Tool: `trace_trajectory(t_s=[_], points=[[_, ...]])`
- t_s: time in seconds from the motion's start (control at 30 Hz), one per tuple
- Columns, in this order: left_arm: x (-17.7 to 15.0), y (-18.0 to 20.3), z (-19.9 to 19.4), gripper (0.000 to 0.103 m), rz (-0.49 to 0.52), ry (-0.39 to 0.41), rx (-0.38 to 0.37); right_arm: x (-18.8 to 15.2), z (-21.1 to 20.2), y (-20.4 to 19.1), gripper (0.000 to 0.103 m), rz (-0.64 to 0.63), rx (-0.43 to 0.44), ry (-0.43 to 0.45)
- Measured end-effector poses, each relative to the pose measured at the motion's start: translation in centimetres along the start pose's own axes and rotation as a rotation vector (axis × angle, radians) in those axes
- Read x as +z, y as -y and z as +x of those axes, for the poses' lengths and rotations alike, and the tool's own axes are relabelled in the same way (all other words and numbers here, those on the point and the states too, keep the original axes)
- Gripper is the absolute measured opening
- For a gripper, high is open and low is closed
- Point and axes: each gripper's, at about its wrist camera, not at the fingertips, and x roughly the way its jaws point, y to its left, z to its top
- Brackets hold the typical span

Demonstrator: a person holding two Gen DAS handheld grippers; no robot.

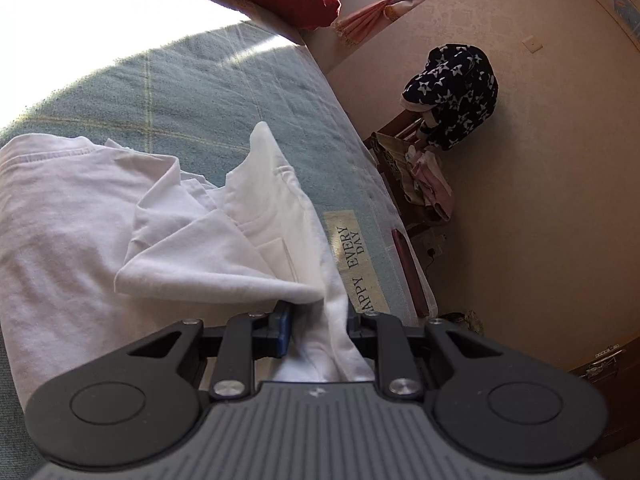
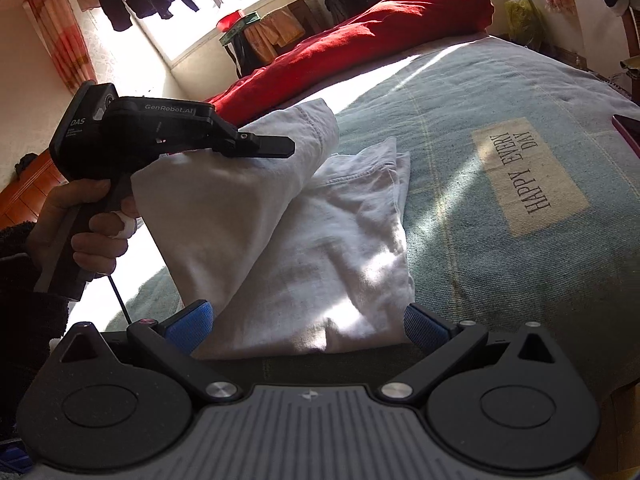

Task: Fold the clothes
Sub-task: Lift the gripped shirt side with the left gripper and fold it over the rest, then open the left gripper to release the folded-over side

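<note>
The left gripper (image 1: 318, 322) pinches the white garment (image 1: 80, 232), hiding its fingertips; the right gripper (image 2: 308, 320) gapes empty.

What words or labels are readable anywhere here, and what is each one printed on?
"HAPPY EVERY DAY" on the beige patch sewn to the bed cover.
"GenRobot.AI" on the top of the left gripper, which grips the white garment.
"DAS" on that gripper's rear block; the small print under it is too small to read.
Nothing else is readable.
</note>
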Motion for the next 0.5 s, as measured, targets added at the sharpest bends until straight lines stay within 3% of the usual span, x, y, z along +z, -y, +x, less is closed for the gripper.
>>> trace_trajectory(t_s=[0.13,0.23,0.33,0.4,0.5], points=[[0.0,-0.2,1.9,0.02,-0.003,-0.026,0.031,0.0,-0.3,0.5,0.103,0.013,-0.01,0.007],[-0.4,0.4,3.3,0.023,0.035,-0.062,0.1,-0.1,-0.4,0.8,0.103,0.017,-0.017,0.008],[-0.7,1.4,4.4,0.032,0.08,-0.084,0.151,-0.1,-0.4,0.9,0.103,0.018,-0.024,0.006],[-0.8,1.9,5.0,0.048,0.087,-0.104,0.168,-0.1,-0.4,0.9,0.103,0.02,-0.025,0.004],[-0.7,2.7,6.1,0.058,0.095,-0.121,0.202,-0.2,-0.3,0.9,0.103,0.022,-0.026,0.002]])
